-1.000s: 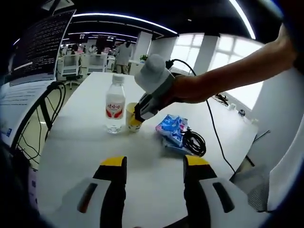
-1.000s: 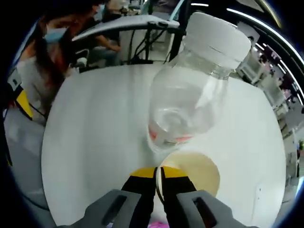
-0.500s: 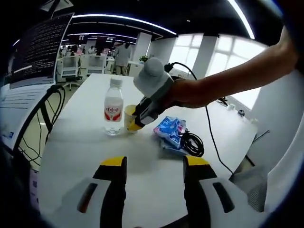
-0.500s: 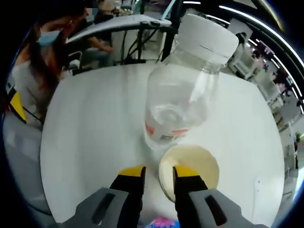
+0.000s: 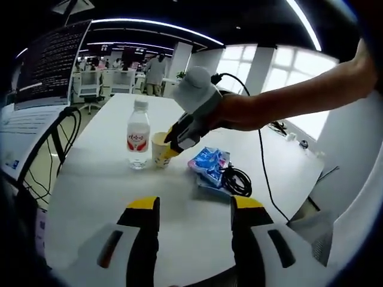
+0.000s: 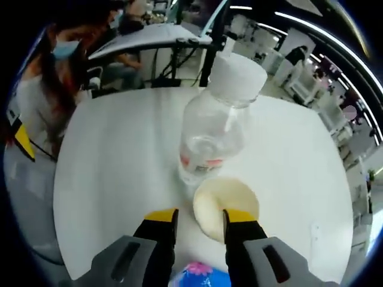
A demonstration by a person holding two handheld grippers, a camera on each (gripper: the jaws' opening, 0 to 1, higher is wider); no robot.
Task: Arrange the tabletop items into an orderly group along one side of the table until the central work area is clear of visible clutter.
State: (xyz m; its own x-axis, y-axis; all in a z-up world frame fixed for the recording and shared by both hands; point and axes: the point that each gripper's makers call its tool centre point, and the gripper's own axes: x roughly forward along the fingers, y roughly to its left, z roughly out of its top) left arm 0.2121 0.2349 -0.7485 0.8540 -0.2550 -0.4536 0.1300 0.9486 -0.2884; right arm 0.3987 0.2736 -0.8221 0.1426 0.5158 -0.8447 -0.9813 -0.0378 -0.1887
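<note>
The right gripper [image 6: 196,222] hung with jaws spread, its right jaw over the cup's [image 6: 225,201] rim; the bottle [image 6: 211,140] stood just beyond; the left gripper [image 5: 194,210] was spread too, holding nothing, the cup [image 5: 159,149] well ahead.

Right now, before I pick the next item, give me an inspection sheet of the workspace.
Surface: white table, mostly bare near the camera.
Job's things: water bottle upright; paper cup upright right beside it; whether they touch cannot be told.
Clutter: blue packet lying flat, next to the black cable.
Grippers: right gripper open, jaws apart above the cup's rim, not gripping it; left gripper open, empty, over bare table.
Cables: coiled black cable by the packet; another runs from the right gripper past the table's far edge.
Surroundings: office desks, chairs, people in the background.
</note>
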